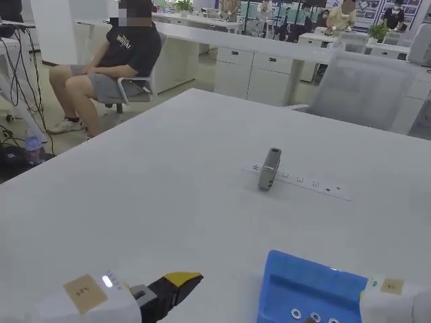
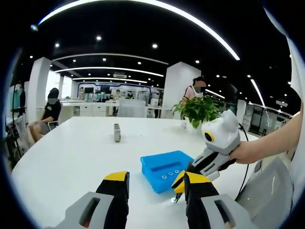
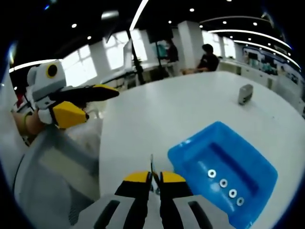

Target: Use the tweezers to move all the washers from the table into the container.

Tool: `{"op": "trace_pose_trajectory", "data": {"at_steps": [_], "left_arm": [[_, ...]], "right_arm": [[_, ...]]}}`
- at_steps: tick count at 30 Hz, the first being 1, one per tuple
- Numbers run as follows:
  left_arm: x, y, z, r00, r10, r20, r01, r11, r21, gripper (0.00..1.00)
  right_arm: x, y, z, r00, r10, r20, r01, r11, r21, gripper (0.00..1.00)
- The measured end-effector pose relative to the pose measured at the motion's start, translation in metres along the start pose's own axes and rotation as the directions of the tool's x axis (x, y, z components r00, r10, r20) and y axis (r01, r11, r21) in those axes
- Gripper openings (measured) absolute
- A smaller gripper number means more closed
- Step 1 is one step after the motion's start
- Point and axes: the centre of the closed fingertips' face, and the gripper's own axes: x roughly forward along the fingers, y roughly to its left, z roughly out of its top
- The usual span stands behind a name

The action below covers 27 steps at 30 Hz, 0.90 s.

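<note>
Left gripper [image 2: 155,181]: jaws released, spread wide, with nothing between them. The blue container [image 2: 164,168] sits on the white surface [image 2: 81,152] just ahead of the jaws, nearer the right-hand jaw.

Right gripper [image 3: 155,177]: jaws clenched on the tweezers [image 3: 151,164]. The thin metal tip projects straight ahead from between the jaw tips (whether it touches the surface cannot be determined). The container lies just ahead and to the right of these jaws.

Four washers [image 3: 223,182] lie in a diagonal row on the container floor, each apart from the next.

The left gripper is well apart from these jaws, ahead and to the left. A small grey box [image 3: 245,93] stands on the surface far ahead of the jaws, beyond the container.
</note>
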Motion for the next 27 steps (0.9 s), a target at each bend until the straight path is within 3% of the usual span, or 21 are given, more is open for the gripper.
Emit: {"op": "trace_pose_trajectory", "data": {"at_steps": [6,12,21,27], "left_arm": [[0.0012,-0.0034,-0.0008,0.9999,-0.008,-0.007,0.008,1.0,0.019,0.44],[0.0001,-0.0014,0.0007,1.0,-0.002,0.004,0.002,1.0,0.001,0.44],[0.0006,-0.0029,0.0005,1.0,-0.008,0.002,0.008,1.0,0.007,0.44],[0.0007,-0.0029,0.0002,1.0,-0.008,0.0,0.008,1.0,0.006,0.44]], "right_arm": [[0.0029,0.0035,-0.0043,0.999,0.004,-0.044,-0.008,0.996,-0.092,0.04],[0.0004,-0.0032,-0.0034,0.9992,-0.025,-0.032,0.023,0.998,-0.063,0.04],[0.0035,-0.0005,-0.0016,0.9994,-0.008,-0.033,0.007,0.999,-0.053,0.04],[0.007,0.0019,-0.0018,0.9984,-0.015,-0.055,0.01,0.995,-0.103,0.04]]}}
